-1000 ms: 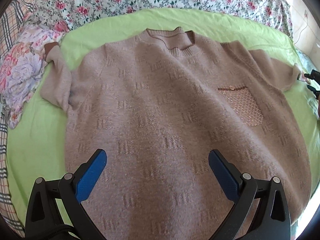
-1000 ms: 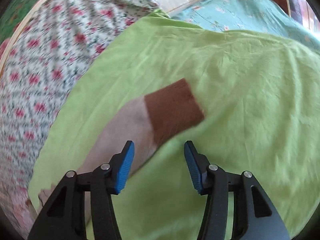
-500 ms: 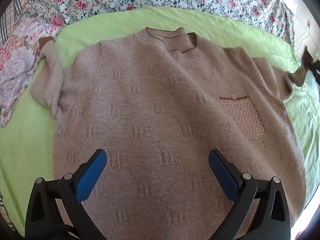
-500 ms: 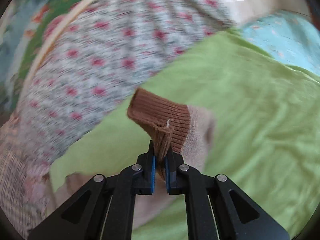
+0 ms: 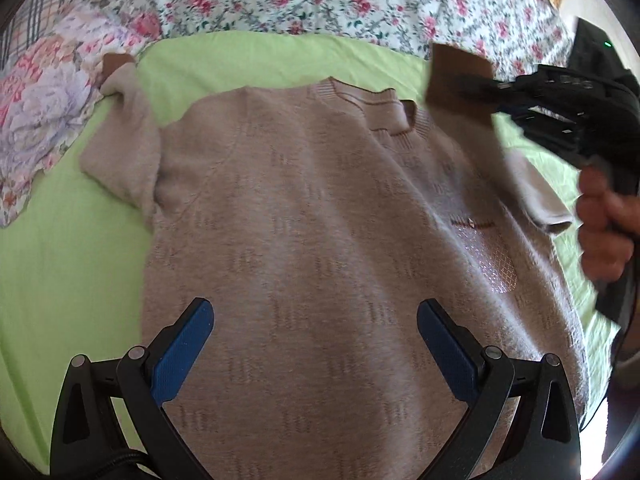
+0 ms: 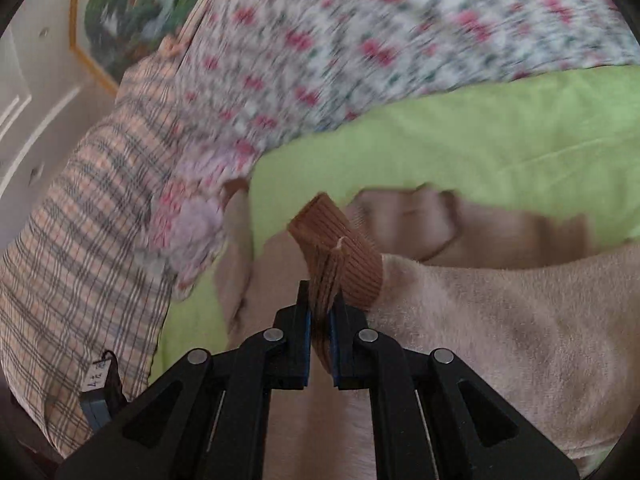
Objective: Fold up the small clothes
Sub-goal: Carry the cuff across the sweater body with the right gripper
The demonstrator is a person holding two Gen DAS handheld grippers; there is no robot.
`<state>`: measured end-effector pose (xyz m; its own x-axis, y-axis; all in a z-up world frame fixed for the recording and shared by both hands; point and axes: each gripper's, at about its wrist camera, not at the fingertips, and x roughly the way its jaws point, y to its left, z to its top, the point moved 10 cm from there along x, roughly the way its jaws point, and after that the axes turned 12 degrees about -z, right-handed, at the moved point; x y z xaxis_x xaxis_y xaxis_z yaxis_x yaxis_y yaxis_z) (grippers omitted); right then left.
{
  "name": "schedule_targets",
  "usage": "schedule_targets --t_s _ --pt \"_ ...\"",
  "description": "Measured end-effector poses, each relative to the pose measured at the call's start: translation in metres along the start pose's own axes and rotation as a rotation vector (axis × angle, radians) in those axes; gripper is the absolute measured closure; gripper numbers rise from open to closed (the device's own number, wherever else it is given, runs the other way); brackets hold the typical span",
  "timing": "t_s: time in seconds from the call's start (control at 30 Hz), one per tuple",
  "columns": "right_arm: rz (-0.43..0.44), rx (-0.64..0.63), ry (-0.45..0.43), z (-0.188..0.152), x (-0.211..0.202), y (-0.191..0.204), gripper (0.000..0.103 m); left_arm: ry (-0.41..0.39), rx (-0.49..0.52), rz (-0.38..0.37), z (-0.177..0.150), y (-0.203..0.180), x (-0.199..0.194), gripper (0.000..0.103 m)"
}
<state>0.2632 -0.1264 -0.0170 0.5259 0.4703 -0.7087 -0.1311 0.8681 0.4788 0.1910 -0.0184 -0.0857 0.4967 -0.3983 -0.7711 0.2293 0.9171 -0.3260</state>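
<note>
**Right sleeve lifted by its cuff for the first fold**

The beige knitted sweater with brown ribbed trim (image 5: 328,216) lies flat, front side up, on the light green bed sheet (image 5: 60,248), so that its sleeves can be folded over the body. Its neckline is at 12 o'clock in the left wrist view and its hem is toward 6 o'clock.

The right gripper (image 6: 320,320) has its jaws pressed together on the brown ribbed cuff (image 6: 340,256) of one sleeve. It pinches the cuff and not the soft middle, probably because the thick rib gives a firm hold and the whole sleeve follows it. In the left wrist view this cuff (image 5: 456,76) hangs in the air at about 1 o'clock, above the shoulder, and the sleeve cloth stretches down from it to the sweater.

The left gripper (image 5: 316,344) is spread wide and holds nothing. It hovers over the lower body of the sweater, at 6 o'clock, I think ready to press the cloth.

The other sleeve (image 5: 124,136) lies untouched at 10 o'clock, partly bunched, its cuff beside the flowered pillow (image 5: 44,120).
</note>
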Motion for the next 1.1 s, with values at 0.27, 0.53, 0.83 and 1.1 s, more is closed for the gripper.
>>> schedule_targets --t_s 0.27,0.53,0.83,1.1 --pt "0.057 0.052 0.169 -0.033 0.071 0.023 0.077 0.008 -0.106 -0.139 0.011 0.015 0.024 0.001" --pt "0.015 0.176 -0.014 -0.024 -0.019 -0.023 0.068 0.04 -0.227 -0.278 0.051 0.019 0.081 0.001" --pt "-0.185 0.337 -0.194 -0.043 -0.12 -0.116 0.062 0.008 -0.187 -0.301 0.076 0.013 0.1 0.097" --pt "-0.367 0.414 -0.155 -0.042 -0.127 -0.21 0.062 -0.091 -0.139 -0.159 0.08 0.061 0.061 0.097"
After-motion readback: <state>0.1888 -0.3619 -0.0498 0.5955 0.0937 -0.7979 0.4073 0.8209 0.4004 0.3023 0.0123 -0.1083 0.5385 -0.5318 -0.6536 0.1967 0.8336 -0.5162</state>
